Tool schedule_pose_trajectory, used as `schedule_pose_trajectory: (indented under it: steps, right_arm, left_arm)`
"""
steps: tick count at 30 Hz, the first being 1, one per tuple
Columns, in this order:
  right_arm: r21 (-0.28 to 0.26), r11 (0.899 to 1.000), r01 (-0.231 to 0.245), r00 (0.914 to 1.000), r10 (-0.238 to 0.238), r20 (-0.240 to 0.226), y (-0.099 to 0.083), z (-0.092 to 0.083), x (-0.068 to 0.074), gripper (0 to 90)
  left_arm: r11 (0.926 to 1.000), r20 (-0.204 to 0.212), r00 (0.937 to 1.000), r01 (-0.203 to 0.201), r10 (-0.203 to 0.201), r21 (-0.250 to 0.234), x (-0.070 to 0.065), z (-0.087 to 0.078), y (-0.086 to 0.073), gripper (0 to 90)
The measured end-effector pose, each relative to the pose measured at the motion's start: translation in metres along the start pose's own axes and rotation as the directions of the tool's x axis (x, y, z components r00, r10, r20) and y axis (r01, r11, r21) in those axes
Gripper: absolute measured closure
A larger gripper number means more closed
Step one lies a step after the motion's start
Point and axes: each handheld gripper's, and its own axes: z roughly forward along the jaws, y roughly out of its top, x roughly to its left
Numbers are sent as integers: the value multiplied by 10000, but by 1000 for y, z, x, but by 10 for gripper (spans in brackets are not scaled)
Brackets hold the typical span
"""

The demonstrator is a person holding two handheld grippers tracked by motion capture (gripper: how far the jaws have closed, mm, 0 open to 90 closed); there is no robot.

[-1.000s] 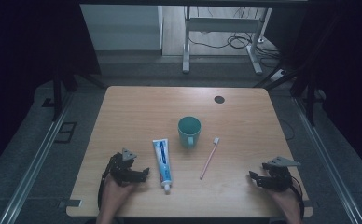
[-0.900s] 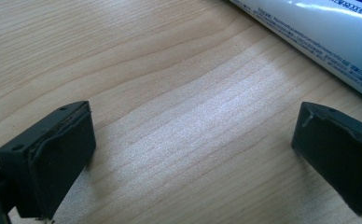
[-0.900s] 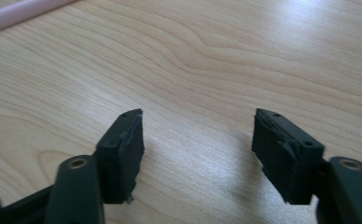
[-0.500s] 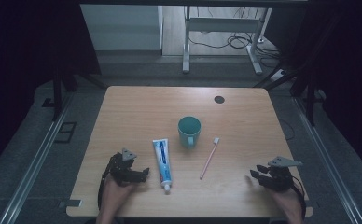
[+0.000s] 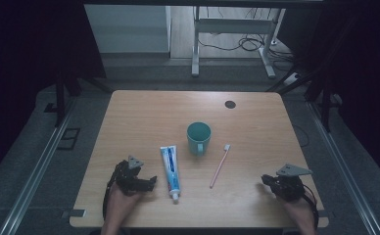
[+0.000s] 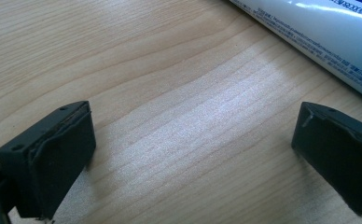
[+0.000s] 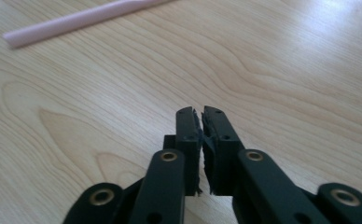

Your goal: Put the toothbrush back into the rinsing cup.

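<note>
Nearest the person, on the pale wooden bench (image 5: 256, 117), the right gripper (image 5: 276, 183) has shifted slightly, fingers pressed together on nothing — the left gripper (image 5: 146, 182) waits spread wide beside the white-and-blue toothpaste tube (image 5: 170, 166). Beyond lie the pink toothbrush (image 5: 219, 166) and teal mug (image 5: 198, 137), untouched — a first grasp seems imminent.

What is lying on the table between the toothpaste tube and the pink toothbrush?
In the high view, only bare wood separates the toothpaste tube from the toothbrush. The teal cup stands farther back, above that gap, not inside it.
</note>
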Motion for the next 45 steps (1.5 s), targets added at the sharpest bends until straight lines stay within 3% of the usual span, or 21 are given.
schedule_pose_trajectory:
  steps: [4,22,45]
  right_arm:
    - [-57,10000,19,9997,-21,-235,3,1,3,892]
    - [-229,9997,81,9930,-108,-1178,19,16,18,894]
    - [-332,9987,381,9820,-435,-1836,42,39,39,894]
  left_arm:
    - [10000,0,10000,0,0,-1,0,0,0,0]
    - [10000,0,10000,0,0,-2,0,0,0,0]
    - [10000,-5,10000,35,-35,-31,0,0,0,0]
